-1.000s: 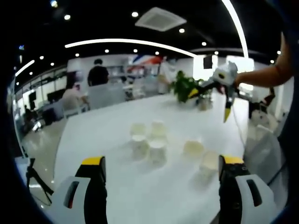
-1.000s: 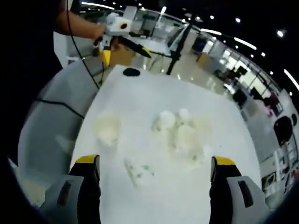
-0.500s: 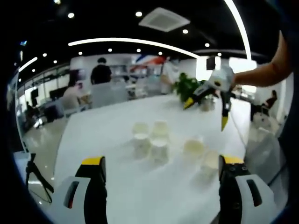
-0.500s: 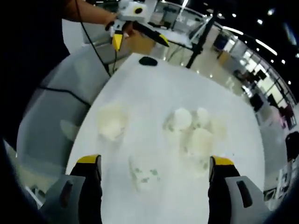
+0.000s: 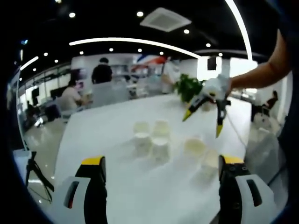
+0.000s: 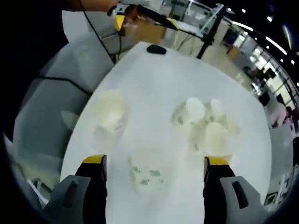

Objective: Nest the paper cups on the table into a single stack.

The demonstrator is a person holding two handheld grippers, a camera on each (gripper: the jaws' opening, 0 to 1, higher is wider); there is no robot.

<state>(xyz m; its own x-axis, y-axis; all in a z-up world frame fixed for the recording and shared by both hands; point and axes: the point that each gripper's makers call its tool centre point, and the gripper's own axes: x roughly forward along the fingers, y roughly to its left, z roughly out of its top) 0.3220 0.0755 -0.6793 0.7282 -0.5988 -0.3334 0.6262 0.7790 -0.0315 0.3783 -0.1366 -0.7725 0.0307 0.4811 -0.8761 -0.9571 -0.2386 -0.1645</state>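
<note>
Surface: white surface (image 5: 117,126), office behind.
Cups: paper cups (image 6: 198,121) blurred, count unclear; upright, mouths up.
Left claw (image 5: 161,186): spread, empty.
Right claw (image 6: 154,184): spread, empty.

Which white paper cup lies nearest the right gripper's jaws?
The green-speckled white paper cup, lying between the open right gripper jaws; the others sit farther up the white table.

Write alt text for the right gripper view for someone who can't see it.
Looking down past the open right gripper, several white paper cups sit loose on a white table, one nearest cup lying between the jaws. At the top, the left gripper hangs over the far edge near a dark object.
</note>
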